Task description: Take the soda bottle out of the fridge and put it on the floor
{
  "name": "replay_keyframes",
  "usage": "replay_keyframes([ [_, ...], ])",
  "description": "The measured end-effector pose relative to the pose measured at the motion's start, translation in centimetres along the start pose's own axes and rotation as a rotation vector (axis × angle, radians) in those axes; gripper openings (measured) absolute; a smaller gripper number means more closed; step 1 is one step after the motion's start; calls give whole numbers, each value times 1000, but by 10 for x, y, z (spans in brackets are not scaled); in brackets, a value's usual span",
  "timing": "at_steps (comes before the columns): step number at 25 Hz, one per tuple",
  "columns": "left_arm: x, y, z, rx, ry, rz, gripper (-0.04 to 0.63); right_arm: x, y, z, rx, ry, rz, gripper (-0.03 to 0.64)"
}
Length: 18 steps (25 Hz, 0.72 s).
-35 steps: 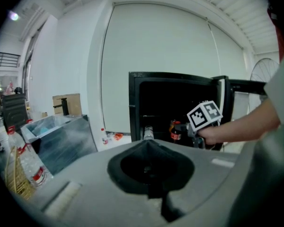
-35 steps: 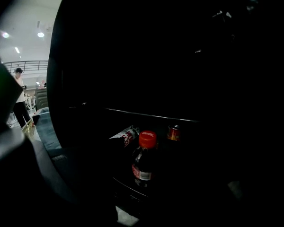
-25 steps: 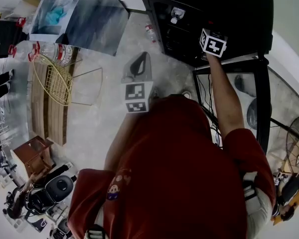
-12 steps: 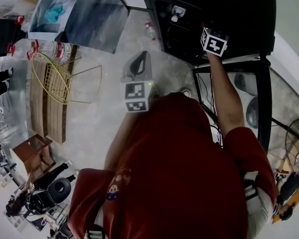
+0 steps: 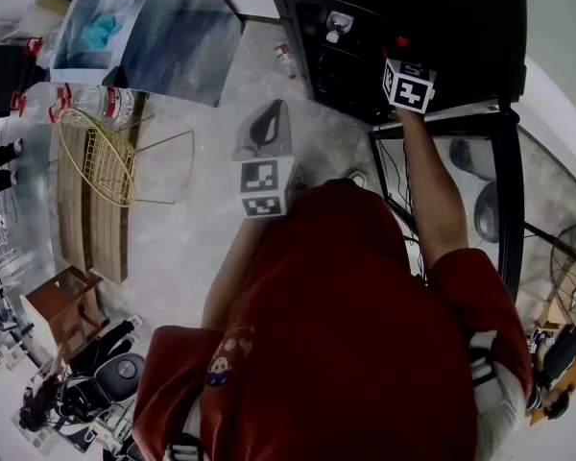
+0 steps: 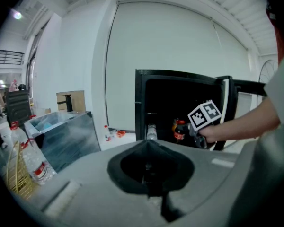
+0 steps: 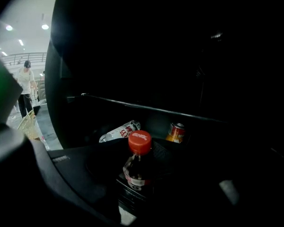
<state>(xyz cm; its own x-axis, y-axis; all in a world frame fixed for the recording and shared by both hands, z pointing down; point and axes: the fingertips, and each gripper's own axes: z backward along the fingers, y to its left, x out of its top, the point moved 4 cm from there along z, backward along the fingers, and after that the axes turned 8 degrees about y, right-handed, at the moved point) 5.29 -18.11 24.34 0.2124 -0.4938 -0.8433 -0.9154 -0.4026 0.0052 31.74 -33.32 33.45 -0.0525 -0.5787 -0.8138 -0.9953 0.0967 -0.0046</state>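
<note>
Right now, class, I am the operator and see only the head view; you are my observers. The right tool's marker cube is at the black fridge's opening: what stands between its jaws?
Observer: A dark soda bottle with a red cap stands upright between the jaws of the right tool. They have just been closing and look pressed on it.
Operator: What else is in there?
Observer: Behind it, a clear plastic bottle lies on its side and an orange can stands upright.
Operator: And the left tool?
Observer: The left tool has its jaws together with nothing between them.
</note>
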Motion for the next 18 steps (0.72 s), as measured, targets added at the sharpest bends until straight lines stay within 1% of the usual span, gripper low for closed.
replay_keyframes([
  [5, -1, 1, 2, -13, -1, 4, 2, -7, 6, 16, 2, -2, -13, 147],
  [12, -8, 1, 6, -29, 0, 17, 2, -17, 27, 45, 30, -22, 39, 146],
  [18, -11, 0, 10, -49, 1, 22, 2, -19, 45, 77, 57, -44, 55, 146],
])
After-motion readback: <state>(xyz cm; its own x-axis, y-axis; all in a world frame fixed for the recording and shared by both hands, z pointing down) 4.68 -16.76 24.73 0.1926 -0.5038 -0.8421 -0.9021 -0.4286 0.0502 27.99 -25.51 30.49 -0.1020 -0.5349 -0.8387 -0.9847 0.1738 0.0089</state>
